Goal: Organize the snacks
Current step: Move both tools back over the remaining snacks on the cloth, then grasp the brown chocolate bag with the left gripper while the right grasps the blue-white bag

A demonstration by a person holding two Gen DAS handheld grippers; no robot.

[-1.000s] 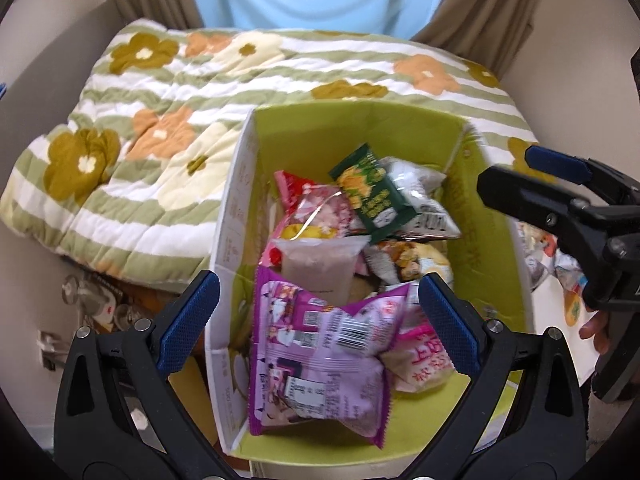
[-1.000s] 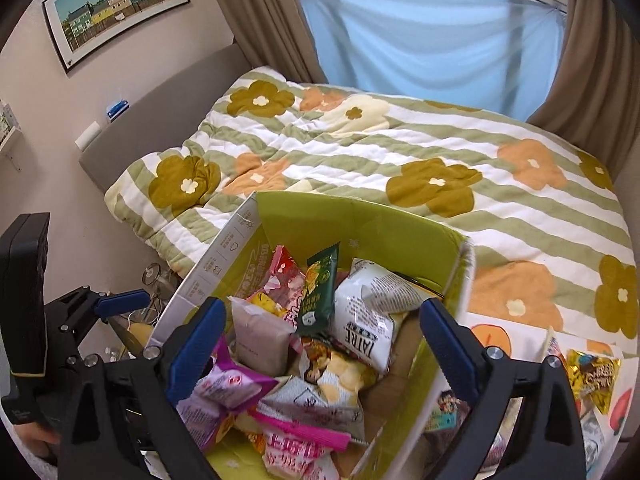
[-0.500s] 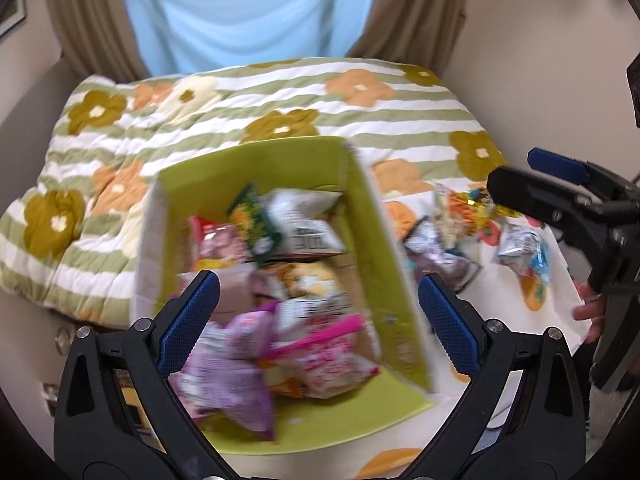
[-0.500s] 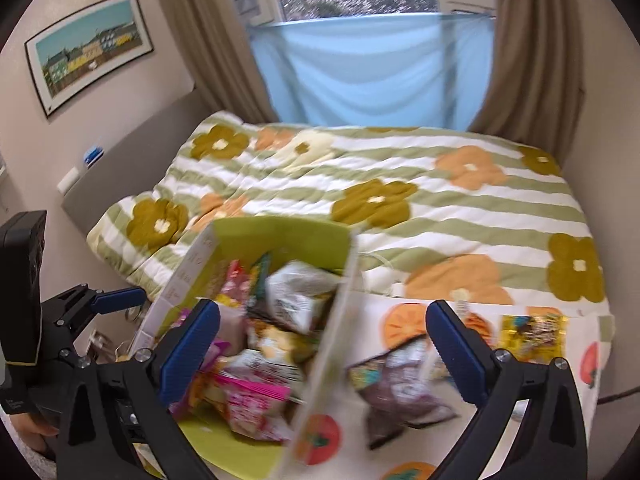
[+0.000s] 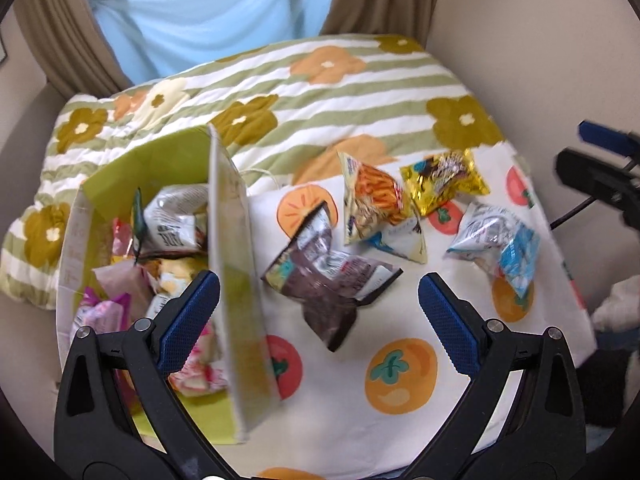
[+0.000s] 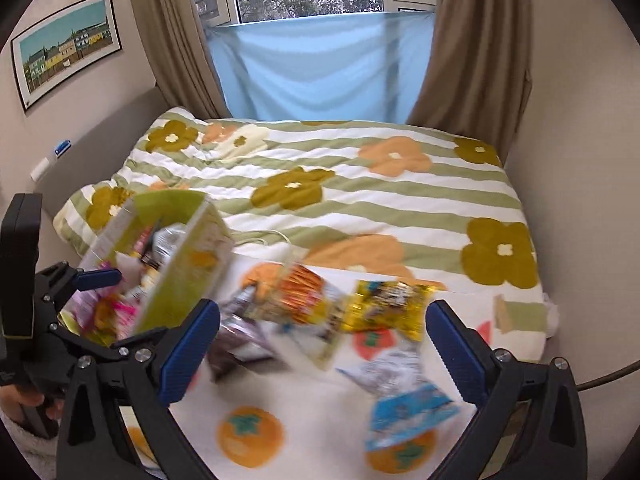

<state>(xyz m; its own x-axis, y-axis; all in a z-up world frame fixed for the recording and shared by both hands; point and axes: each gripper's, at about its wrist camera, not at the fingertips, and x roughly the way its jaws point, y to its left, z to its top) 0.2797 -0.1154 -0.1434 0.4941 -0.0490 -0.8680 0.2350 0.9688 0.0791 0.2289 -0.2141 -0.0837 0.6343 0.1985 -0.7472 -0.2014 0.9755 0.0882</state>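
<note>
Panning right versus a second ago: both views now centre on loose packets instead of the green cardboard box of snacks (image 5: 236, 280). Dark brown foil snack packet (image 5: 324, 280) lies on the fruit-print cloth (image 5: 400, 368), beside the box. Left gripper (image 5: 319, 314) and right gripper (image 6: 323, 350) jaws released, empty.

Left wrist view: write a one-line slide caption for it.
Open left gripper above a dark brown snack packet lying beside a green box of snacks on a persimmon-print cloth.
</note>
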